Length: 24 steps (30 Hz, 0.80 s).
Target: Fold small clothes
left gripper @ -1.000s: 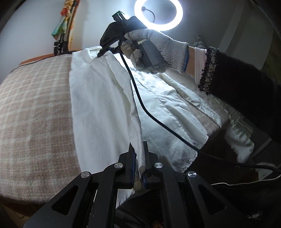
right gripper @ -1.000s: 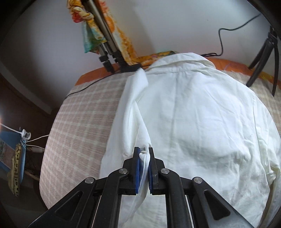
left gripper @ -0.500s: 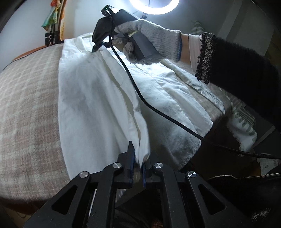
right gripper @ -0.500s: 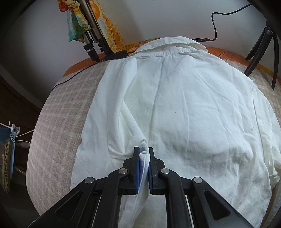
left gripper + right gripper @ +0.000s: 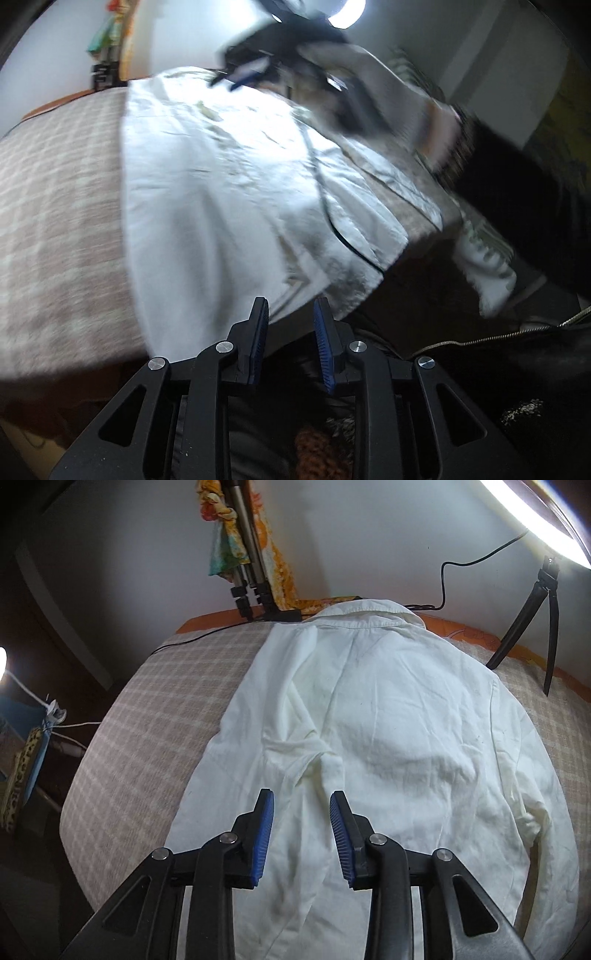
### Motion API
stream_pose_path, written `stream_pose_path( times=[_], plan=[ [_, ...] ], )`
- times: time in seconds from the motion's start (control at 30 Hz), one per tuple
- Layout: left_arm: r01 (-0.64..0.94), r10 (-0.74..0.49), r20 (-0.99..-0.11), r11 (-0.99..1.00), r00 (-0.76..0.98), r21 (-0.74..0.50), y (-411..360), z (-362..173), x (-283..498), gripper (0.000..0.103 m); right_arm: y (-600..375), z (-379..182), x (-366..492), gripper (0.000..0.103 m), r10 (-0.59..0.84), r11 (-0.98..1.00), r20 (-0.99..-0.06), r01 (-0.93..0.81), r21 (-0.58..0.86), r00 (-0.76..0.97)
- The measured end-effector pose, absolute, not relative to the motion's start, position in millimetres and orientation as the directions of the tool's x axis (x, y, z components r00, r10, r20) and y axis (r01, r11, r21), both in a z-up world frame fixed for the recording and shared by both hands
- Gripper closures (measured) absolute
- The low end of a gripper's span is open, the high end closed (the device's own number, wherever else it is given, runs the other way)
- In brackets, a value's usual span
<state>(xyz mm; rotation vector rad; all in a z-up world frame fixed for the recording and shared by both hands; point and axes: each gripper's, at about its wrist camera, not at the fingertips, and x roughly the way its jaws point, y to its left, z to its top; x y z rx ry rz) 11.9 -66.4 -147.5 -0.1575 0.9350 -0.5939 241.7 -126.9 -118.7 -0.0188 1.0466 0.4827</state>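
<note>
- Lying back-up on the checked table (image 5: 122,738), the shirt (image 5: 388,720) has its collar at the far edge and its hem spilling over the near edge, spread flat so the sides can be folded in.
- Left hand-held gripper (image 5: 290,325): jaws opening, narrow gap, no cloth between the pads; it sits just off the hem at the near edge.
- Right hand-held gripper (image 5: 301,819): jaws opening, nothing pinched; the folded-in sleeve (image 5: 325,760) lies just ahead, released onto the shirt's back.
- Compared with a second ago, both grippers have let go of the pinched fabric, and the side panel now rests flat instead of standing in a raised ridge.
</note>
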Motion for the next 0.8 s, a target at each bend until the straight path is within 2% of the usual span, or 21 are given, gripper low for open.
stream_pose_path(
  times=[0.3, 0.7, 0.8],
  plan=[
    [0.304, -0.483, -0.688, 0.876, 0.541, -0.375, -37, -142, 18, 0.08, -155, -112, 161, 0.069, 0.471, 0.865, -0.771, -0.396, 0.308, 0.429],
    [0.326, -0.492, -0.664, 0.871, 0.563, -0.368, -57, -131, 33, 0.08, -245, -111, 95, 0.062, 0.378, 0.923, -0.76, -0.285, 0.26, 0.529],
    [0.358, -0.498, -0.665, 0.866, 0.556, -0.349, -70, -126, 38, 0.073, -286, -109, 86, 0.058, 0.335, 0.942, -0.761, -0.212, 0.259, 0.556]
  ],
)
